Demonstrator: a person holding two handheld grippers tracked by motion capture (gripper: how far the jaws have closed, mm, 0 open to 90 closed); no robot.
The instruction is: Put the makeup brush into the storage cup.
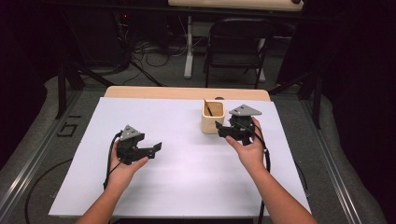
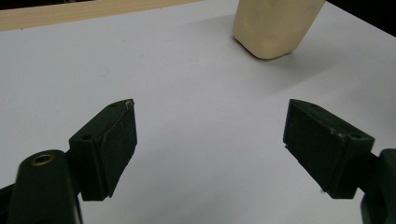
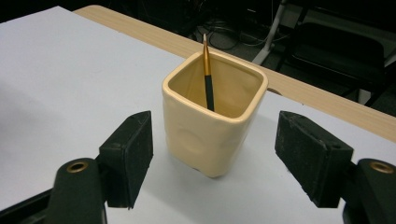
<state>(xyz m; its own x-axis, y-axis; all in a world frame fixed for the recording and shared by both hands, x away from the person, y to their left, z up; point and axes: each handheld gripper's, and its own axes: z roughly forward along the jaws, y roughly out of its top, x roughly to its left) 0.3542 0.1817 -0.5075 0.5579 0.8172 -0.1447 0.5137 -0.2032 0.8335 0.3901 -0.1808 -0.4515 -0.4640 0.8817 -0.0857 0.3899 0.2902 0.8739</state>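
Desk point(image 1: 187, 186) covered by a white sheet fills the middle of the high view, with a strip of bare wood along its far edge. Beyond it, on the floor, stands a dark folding chair point(image 1: 238, 46), with loose cables lying to its left.

On the left side of the sheet, the person's left hand point(image 1: 122, 169) holds the left hand-held gripper point(image 1: 150, 148). Its jaws are spread wide over bare white surface, with nothing between them, and they point toward the right.

On the right side, the right hand point(image 1: 251, 150) holds the right hand-held gripper point(image 3: 212, 156) just beside a cup point(image 1: 213, 117). Its jaws stand wide apart, one on either side of the cup's near face, short of touching it.

That cup is cream-coloured, square-mouthed and upright, standing near the far edge of the sheet, right of centre. Inside it leans a thin brush point(image 3: 207, 74) with a gold and black handle, its tip rising above the rim.
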